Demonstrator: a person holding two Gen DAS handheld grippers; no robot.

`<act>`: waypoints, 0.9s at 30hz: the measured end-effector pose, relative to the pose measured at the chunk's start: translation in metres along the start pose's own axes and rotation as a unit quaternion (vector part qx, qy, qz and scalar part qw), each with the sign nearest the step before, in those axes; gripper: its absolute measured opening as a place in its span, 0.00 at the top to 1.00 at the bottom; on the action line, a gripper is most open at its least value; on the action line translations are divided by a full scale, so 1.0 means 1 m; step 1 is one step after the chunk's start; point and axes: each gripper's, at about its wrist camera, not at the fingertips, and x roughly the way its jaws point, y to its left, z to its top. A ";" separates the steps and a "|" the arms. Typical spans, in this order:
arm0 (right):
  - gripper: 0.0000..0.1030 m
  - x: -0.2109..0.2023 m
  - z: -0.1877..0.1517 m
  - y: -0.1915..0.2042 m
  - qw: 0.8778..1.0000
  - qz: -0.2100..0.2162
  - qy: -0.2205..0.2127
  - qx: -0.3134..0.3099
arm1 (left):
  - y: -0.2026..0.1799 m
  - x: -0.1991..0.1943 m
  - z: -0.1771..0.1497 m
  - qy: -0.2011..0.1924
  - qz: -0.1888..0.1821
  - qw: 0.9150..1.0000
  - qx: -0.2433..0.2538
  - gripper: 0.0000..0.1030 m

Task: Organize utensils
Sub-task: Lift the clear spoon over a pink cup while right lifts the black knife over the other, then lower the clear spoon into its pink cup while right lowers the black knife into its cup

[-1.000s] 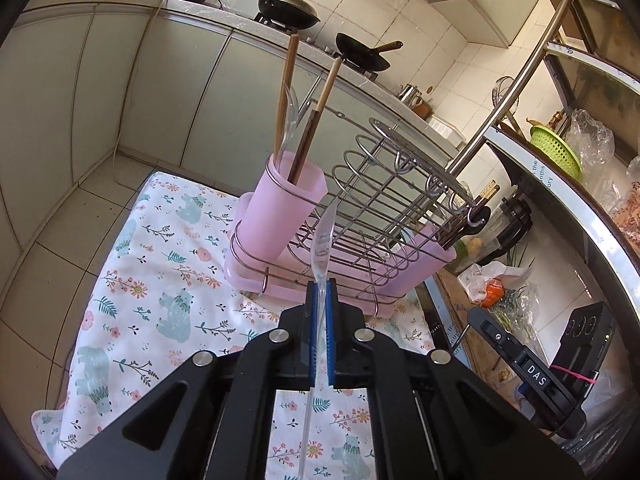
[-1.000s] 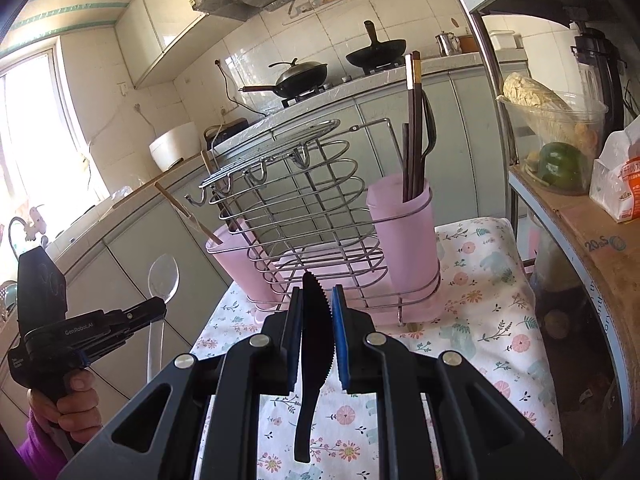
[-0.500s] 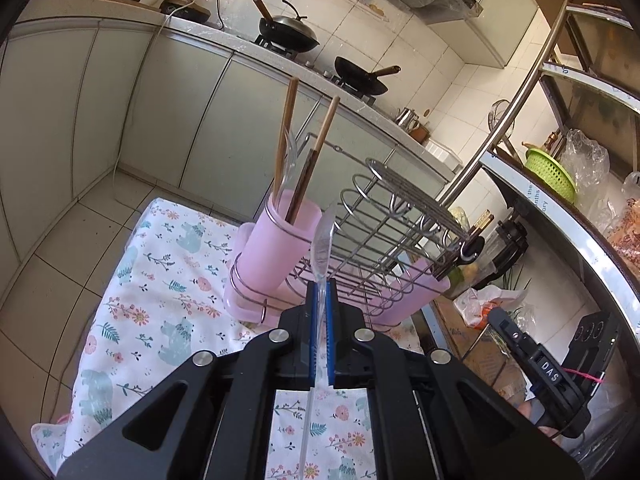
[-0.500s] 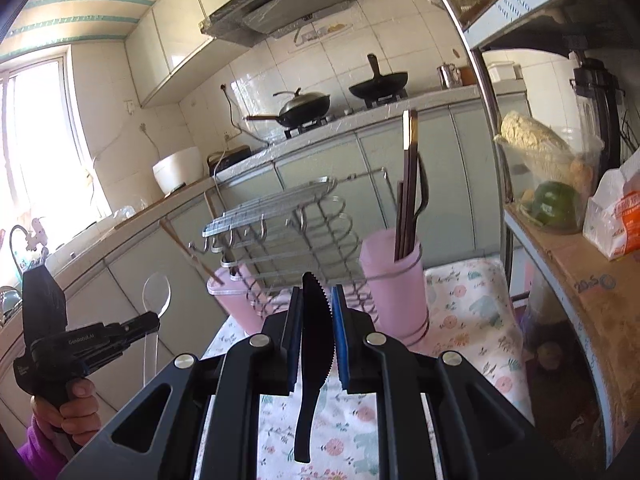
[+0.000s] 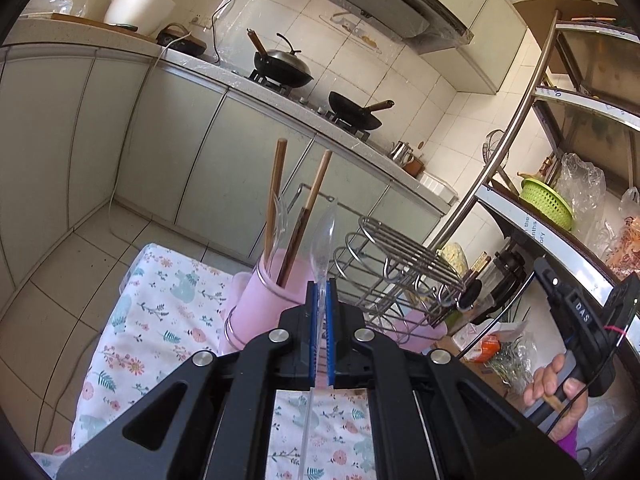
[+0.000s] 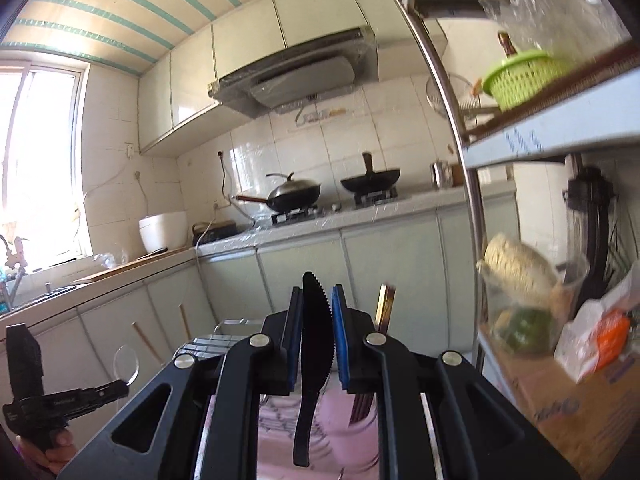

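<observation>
On the floral tabletop (image 5: 132,344), toward its far edge, sits one wire rack (image 5: 400,276) with two pink cups. Near pink cup (image 5: 268,300) has two wooden chopsticks (image 5: 276,196) plus a clear utensil; the far pink cup (image 5: 416,324) is mostly hidden, so can't count what's in it. Left hand-held gripper (image 5: 320,320) is clamped shut on one clear plastic spoon (image 5: 326,236), bowl up, just in front of the near cup. Right hand-held gripper (image 6: 314,340) grips one black serrated knife (image 6: 314,336), tip up, above the rack.
</observation>
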 end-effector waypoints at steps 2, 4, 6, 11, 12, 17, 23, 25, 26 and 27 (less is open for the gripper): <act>0.87 0.007 0.005 0.000 1.000 -0.005 -0.008 -0.015 | -0.002 0.004 0.004 -0.005 -0.001 1.000 0.005 0.97; 0.87 0.017 0.007 0.002 0.999 -0.011 -0.015 -0.032 | -0.005 0.008 0.006 -0.014 -0.004 1.000 0.010 0.97; 0.87 0.027 0.006 0.002 0.999 -0.018 -0.018 -0.046 | -0.008 0.011 0.009 -0.024 -0.004 1.000 0.015 0.97; 0.87 0.056 -0.011 -0.008 0.998 -0.029 0.006 -0.054 | -0.016 0.016 0.015 -0.049 -0.003 0.998 0.030 0.97; 0.87 0.061 -0.014 -0.011 0.998 -0.028 0.013 -0.050 | -0.018 0.016 0.017 -0.054 -0.004 0.998 0.033 0.97; 0.87 0.069 -0.037 -0.017 0.998 -0.021 0.043 -0.041 | -0.032 0.015 0.028 -0.106 0.000 0.993 0.055 0.97; 0.87 0.069 -0.066 -0.022 0.997 -0.017 0.064 -0.026 | -0.043 0.023 0.036 -0.168 -0.004 0.983 0.068 0.97; 0.87 0.069 -0.074 -0.024 0.997 -0.016 0.070 -0.019 | -0.042 0.029 0.038 -0.192 0.004 0.979 0.066 0.97; 0.87 0.068 -0.076 -0.025 0.997 -0.016 0.071 -0.017 | -0.042 0.033 0.039 -0.200 0.009 0.977 0.068 0.97; 0.87 0.068 -0.078 -0.025 0.997 -0.015 0.073 -0.015 | -0.042 0.037 0.039 -0.204 0.014 0.976 0.070 0.97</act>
